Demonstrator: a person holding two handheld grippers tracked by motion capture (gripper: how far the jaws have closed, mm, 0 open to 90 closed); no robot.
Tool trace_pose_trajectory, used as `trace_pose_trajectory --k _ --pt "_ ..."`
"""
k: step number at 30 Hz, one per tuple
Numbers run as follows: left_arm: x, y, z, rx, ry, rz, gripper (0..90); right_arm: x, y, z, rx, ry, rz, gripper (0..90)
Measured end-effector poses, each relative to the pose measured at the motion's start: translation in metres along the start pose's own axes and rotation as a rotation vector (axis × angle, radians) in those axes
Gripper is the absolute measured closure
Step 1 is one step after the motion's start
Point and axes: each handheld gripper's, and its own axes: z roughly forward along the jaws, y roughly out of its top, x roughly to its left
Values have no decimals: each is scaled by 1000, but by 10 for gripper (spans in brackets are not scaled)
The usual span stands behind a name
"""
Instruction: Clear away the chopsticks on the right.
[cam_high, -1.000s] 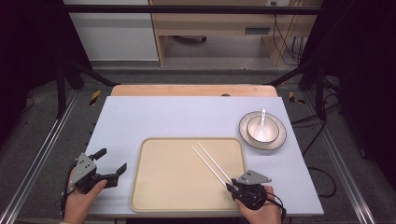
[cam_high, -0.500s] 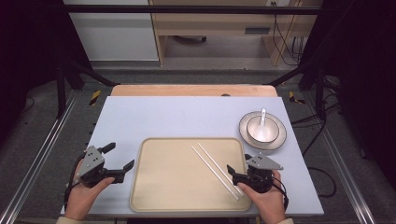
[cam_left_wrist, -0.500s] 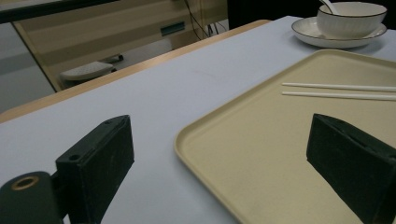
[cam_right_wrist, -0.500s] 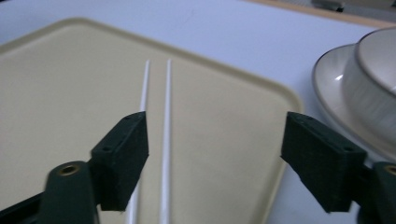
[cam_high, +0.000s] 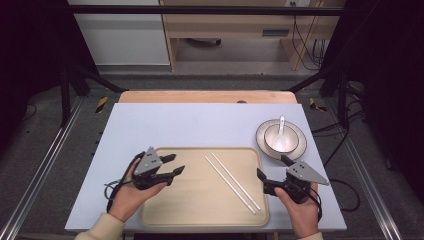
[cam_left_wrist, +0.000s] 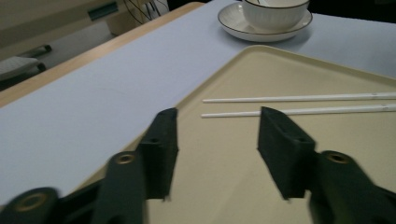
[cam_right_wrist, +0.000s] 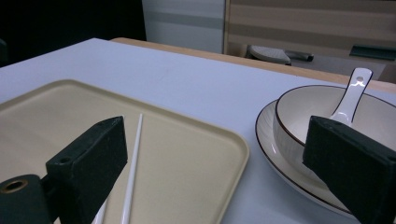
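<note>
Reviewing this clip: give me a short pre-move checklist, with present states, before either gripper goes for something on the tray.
1. Left gripper holds nothing, jaws just closing partway: ok.
2. Right gripper open and holds nothing, jaws just opening: ok.
3. Chopsticks lie side by side on the tray, free of both grippers: ok.
4. Spoon rests in the bowl, bowl on its plate: ok.
5. Bowl's contents besides the spoon: cannot tell.

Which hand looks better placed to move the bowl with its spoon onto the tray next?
Probably the right. The right gripper hovers open just below the bowl and its saucer, its jaws having just opened with nothing between them. The left gripper sits over the tray's far left side.
</note>
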Motion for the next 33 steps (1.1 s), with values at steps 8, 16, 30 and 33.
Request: trace_pose_trajectory --k 8,16,30,33 --pt "-14 3 41 91 -79 -28 824 0 -3 0 16 11 -11 60" --pt "-19 1 74 203 -108 -34 896 0 -3 2 10 13 -10 64" --pt "-9 4 109 285 -61 -24 896 0 -4 3 13 25 -17 60" --pt "-3 3 117 290 -51 -32 896 -1 -6 4 16 25 -12 62"
